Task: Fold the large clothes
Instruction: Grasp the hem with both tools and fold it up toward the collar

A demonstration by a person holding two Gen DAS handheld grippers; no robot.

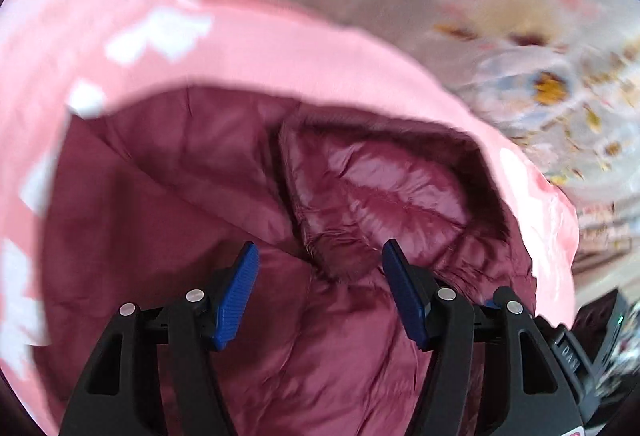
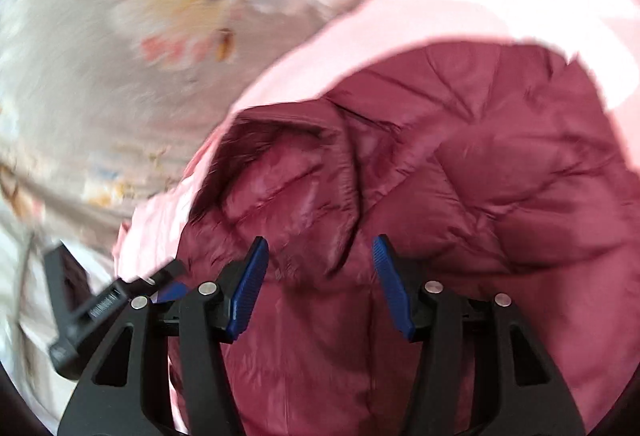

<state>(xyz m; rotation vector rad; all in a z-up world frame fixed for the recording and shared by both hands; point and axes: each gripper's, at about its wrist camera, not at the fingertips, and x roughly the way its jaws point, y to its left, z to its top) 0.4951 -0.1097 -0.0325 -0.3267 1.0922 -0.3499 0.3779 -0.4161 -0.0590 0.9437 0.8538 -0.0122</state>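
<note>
A large puffy jacket with a dark maroon quilted lining (image 1: 224, 195) and a pink outer shell with white shapes (image 1: 280, 47) lies on a floral bedsheet. It fills both views; the maroon lining (image 2: 500, 175) and pink shell (image 2: 460, 3) show in the right wrist view too. A maroon hood or collar flap (image 1: 380, 191) lies just ahead of my left gripper (image 1: 318, 256), which is open and empty above the lining. My right gripper (image 2: 320, 250) is open and empty over the same fold (image 2: 288, 187). Both views are blurred.
The floral bedsheet (image 1: 540, 47) surrounds the jacket, seen at the upper left of the right wrist view (image 2: 120, 55). The other gripper's black body shows at the lower right of the left view (image 1: 580, 348) and lower left of the right view (image 2: 88, 312).
</note>
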